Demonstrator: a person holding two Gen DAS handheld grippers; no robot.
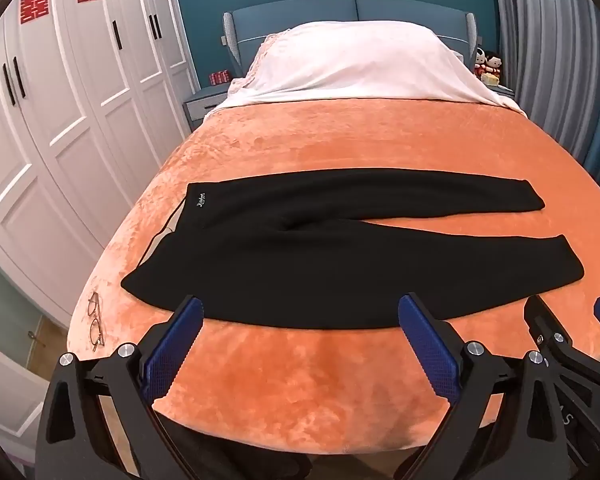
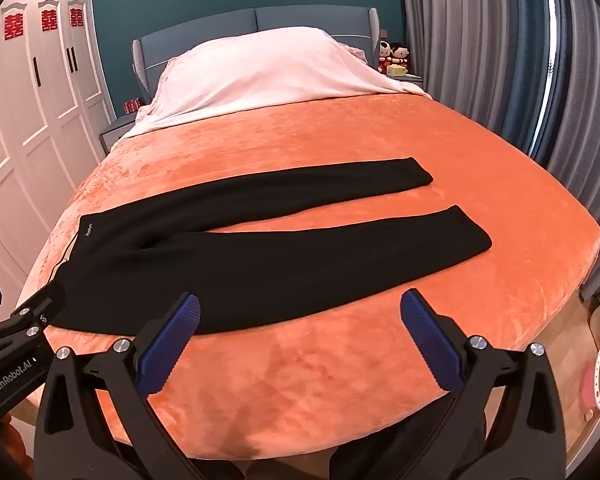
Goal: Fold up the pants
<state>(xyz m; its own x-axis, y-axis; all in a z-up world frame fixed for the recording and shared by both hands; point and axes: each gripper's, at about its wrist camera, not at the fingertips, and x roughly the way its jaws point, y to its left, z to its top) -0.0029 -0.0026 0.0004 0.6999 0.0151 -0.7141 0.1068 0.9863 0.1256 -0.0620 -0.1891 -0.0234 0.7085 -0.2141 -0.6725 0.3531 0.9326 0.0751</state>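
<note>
Orange plush blanket (image 1: 340, 152) covers one bed that fills the middle of both views, with one white cover (image 1: 360, 64) heaped at the top centre before a blue headboard (image 1: 300, 16). One pair of black pants (image 1: 300, 240) lies flat across the blanket at mid-frame, waistband at the left, two legs running right and slightly apart. A small pale logo near the waistband is too small to read. One pair of glasses (image 1: 95, 322) rests on the blanket at lower left. Two dolls (image 1: 487, 63) stand at the upper right; white wardrobe doors (image 1: 60, 100) with red emblems fill the left.

The left gripper (image 1: 300, 322) stands wide with nothing between its blue pads, low in frame just short of the pants' near edge. The right gripper (image 2: 300, 318) is likewise spread wide and empty. Its bottom edge cuts off both handles.
</note>
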